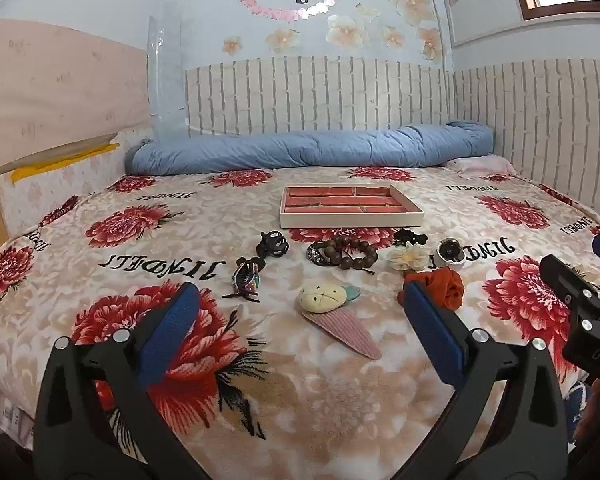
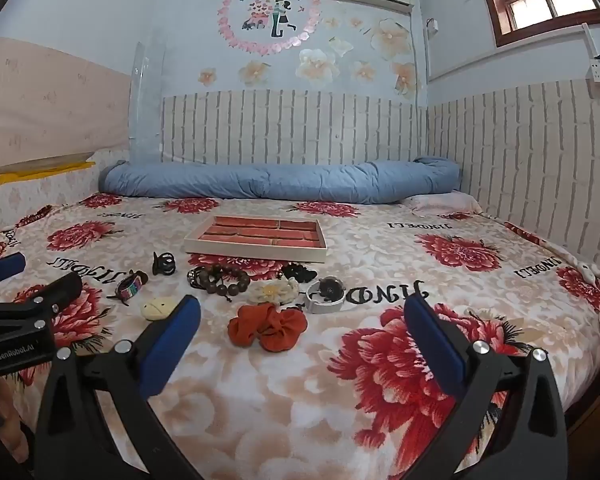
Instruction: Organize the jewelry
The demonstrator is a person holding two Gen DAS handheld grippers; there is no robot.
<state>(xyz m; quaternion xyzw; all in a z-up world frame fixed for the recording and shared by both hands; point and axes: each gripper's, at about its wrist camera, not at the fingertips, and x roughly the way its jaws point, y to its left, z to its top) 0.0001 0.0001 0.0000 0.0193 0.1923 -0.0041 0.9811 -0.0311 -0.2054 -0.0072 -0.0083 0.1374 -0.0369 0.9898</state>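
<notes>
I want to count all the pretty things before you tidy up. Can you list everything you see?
tray: 1, white with red compartments, mid-bed, behind the jewelry
bead bracelet: 1, brown, before the tray
ring: 1, dark patterned, touching the beads
black claw clip: 1, left of the beads
colourful clip: 1, front left
flower clip: 1, cream
dark clip: 1, behind the flower
watch: 1, white band, dark face
scrunchie: 1, orange, nearest right
snap clip: 1, pink with yellow pineapple
quilt: 1, blue, rolled by the wall
blanket: 1, floral
left gripper: open, blue pads
right gripper: open, blue pads
</notes>
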